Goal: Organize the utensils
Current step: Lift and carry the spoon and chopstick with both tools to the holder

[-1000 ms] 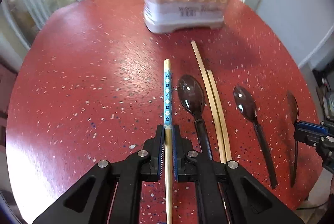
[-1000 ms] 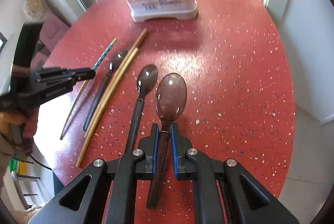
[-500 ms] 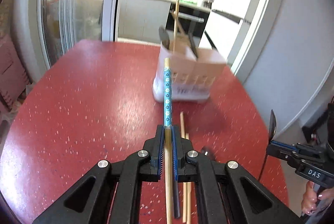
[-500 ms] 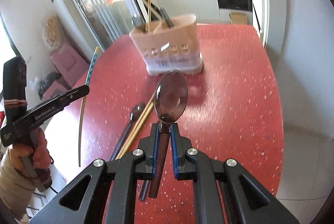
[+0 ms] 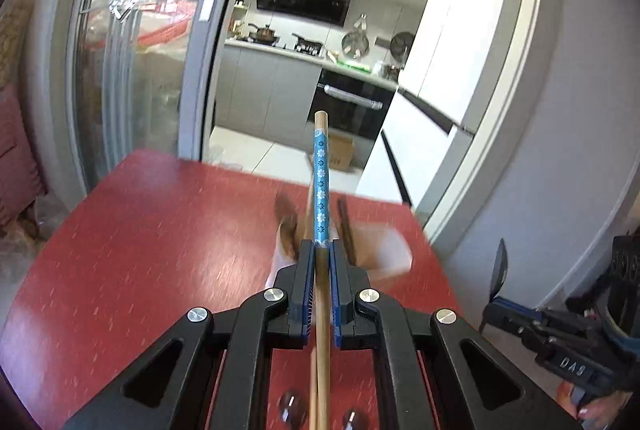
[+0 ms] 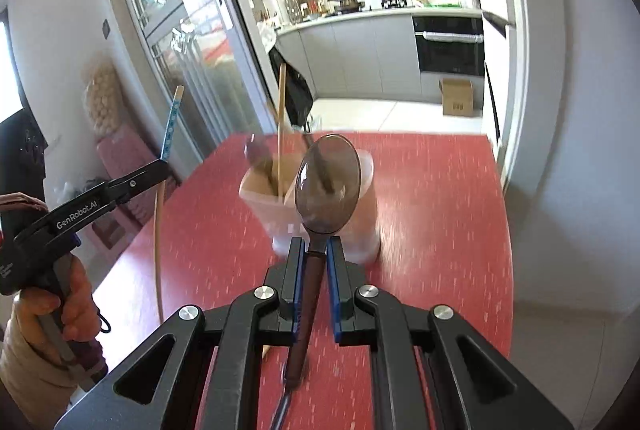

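Both raised, the left hand-held gripper (image 5: 320,250) clamps the chopstick (image 5: 321,181) and the right hand-held gripper (image 6: 316,250) clamps the spoon (image 6: 327,185), each long axis aimed at 12 o'clock toward the utensil holder (image 6: 360,226) on the counter (image 6: 440,213).

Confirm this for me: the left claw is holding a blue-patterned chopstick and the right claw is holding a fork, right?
Not quite. The right claw holds a dark spoon, not a fork, as the right wrist view shows. The left claw does hold the blue-patterned chopstick.

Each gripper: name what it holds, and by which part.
Left gripper grips the chopstick just below its blue band; right gripper grips the spoon at the handle's neck.
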`<act>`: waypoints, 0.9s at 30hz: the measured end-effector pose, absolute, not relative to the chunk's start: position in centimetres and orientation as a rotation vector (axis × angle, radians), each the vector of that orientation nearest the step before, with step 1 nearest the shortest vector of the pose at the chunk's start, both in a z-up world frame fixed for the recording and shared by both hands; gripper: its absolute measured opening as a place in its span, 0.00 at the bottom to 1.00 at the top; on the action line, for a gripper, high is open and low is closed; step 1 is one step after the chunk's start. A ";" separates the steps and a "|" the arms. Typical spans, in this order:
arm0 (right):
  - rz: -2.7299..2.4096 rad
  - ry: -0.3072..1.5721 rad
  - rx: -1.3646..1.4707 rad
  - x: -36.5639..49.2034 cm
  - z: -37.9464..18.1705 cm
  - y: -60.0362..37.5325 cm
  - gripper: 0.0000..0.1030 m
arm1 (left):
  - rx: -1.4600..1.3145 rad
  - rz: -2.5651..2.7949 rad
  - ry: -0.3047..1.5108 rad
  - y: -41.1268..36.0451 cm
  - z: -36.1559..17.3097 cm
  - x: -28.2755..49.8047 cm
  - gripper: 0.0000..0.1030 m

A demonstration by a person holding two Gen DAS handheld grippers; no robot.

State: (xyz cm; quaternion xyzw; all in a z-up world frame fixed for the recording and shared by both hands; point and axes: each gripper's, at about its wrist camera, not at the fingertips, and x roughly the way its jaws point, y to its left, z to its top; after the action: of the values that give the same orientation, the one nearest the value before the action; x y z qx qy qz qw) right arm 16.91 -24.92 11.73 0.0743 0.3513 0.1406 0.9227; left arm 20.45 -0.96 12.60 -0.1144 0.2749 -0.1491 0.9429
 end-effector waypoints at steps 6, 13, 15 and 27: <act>0.277 0.664 0.152 22.6 13.7 -24.7 0.12 | -0.247 -0.296 0.494 -2.3 14.7 26.2 0.35; 0.253 0.599 0.160 28.1 15.0 -24.4 0.12 | -0.269 -0.294 0.413 -3.4 15.2 31.2 0.35; 0.246 0.591 0.149 29.4 14.8 -24.0 0.12 | -0.271 -0.294 0.405 -3.7 14.7 32.2 0.35; 0.213 0.518 -0.043 32.1 9.5 -20.9 0.11 | -0.273 -0.255 0.379 -5.0 10.0 34.8 0.35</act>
State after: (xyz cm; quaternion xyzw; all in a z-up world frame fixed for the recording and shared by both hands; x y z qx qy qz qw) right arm 32.12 -20.91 9.47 -0.0210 0.2554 0.1053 0.9608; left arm 34.75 -4.99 10.04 -0.1348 0.1873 -0.1261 0.9648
